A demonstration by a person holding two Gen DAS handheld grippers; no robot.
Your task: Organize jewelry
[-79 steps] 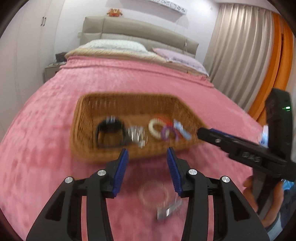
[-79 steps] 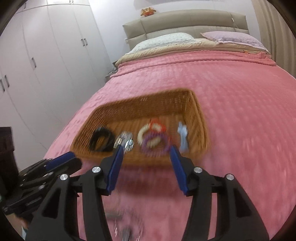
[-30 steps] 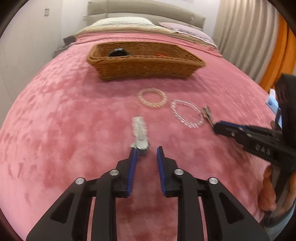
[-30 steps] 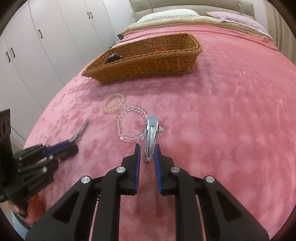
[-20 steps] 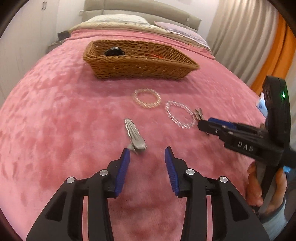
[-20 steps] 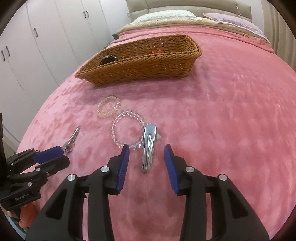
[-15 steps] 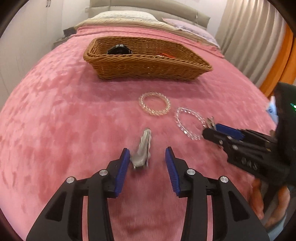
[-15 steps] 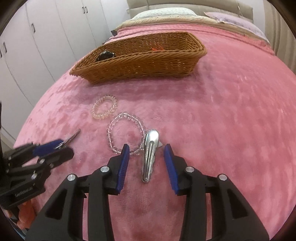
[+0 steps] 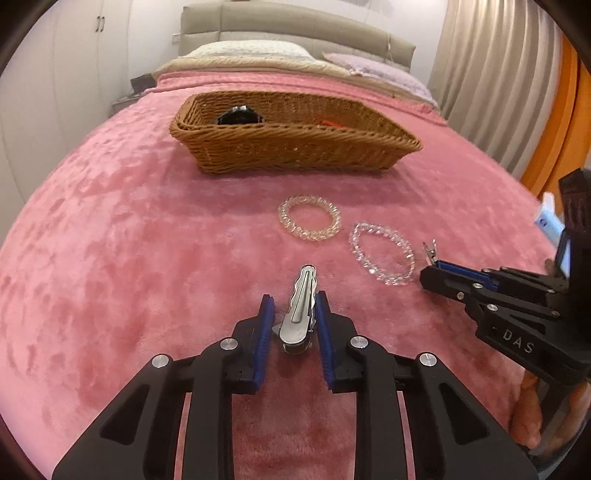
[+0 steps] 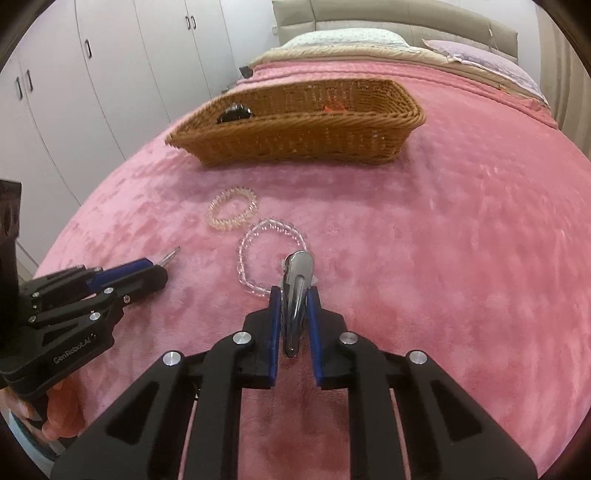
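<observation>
A pink plush blanket (image 9: 129,229) covers the bed, with 2 pillows (image 9: 251,50) against a beige padded headboard (image 9: 295,22). White wardrobes (image 10: 110,74) stand beside it; beige and orange curtains (image 9: 498,74) hang opposite.

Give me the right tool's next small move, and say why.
Probably lift straight up a little. The right tool looks closed on the silver hair clip, which touches the clear bead bracelet. Rising first should avoid dragging the bracelet before heading to the wicker basket.
</observation>
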